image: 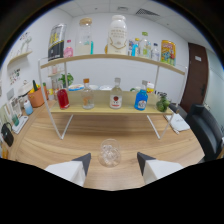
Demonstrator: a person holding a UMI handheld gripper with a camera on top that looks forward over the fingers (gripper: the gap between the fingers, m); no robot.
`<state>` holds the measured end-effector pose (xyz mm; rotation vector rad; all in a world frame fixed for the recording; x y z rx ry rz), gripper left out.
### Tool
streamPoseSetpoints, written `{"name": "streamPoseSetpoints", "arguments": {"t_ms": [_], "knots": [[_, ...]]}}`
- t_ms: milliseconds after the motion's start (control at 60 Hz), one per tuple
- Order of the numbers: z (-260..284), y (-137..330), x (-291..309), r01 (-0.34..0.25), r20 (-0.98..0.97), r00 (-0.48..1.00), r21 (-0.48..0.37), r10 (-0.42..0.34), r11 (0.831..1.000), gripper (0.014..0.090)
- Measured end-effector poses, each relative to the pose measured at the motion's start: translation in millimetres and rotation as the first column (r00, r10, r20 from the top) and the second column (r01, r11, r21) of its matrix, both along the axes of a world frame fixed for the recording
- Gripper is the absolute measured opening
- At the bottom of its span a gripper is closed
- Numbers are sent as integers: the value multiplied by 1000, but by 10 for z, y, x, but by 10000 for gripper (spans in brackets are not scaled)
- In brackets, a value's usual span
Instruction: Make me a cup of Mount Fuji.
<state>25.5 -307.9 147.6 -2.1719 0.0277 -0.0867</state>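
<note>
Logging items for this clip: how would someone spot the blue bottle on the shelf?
Find the white wire rack on the wooden table. On its lower shelf stand four bottles; the blue bottle is the rightmost, the only blue one, beside a clear red-labelled bottle.

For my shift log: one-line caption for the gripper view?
Open gripper flanks a clear glass on the wooden table, facing bottle shelf.

A wooden bench (50,145) carries a clear glass (109,152) near its front edge. Behind it stands a white-framed two-tier shelf (112,109); its lower board holds a red bottle (63,98), two clear bottles (87,96), a blue bottle (141,98).
</note>
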Motion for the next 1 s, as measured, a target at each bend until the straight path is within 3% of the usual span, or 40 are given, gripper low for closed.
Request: {"name": "streamPoseSetpoints", "arguments": {"t_ms": [300, 450, 667, 817, 1000], "knots": [[3, -162, -77, 11, -21, 1000, 28, -10, 1000, 865], [212, -65, -374, -8, -61, 998, 129, 16, 992, 868], [629, 562, -718, -50, -51, 996, 286, 67, 957, 865], [707, 1119, -813, -58, -56, 995, 328, 80, 943, 863], [649, 1677, -793, -59, -40, 996, 342, 77, 938, 840]]}}
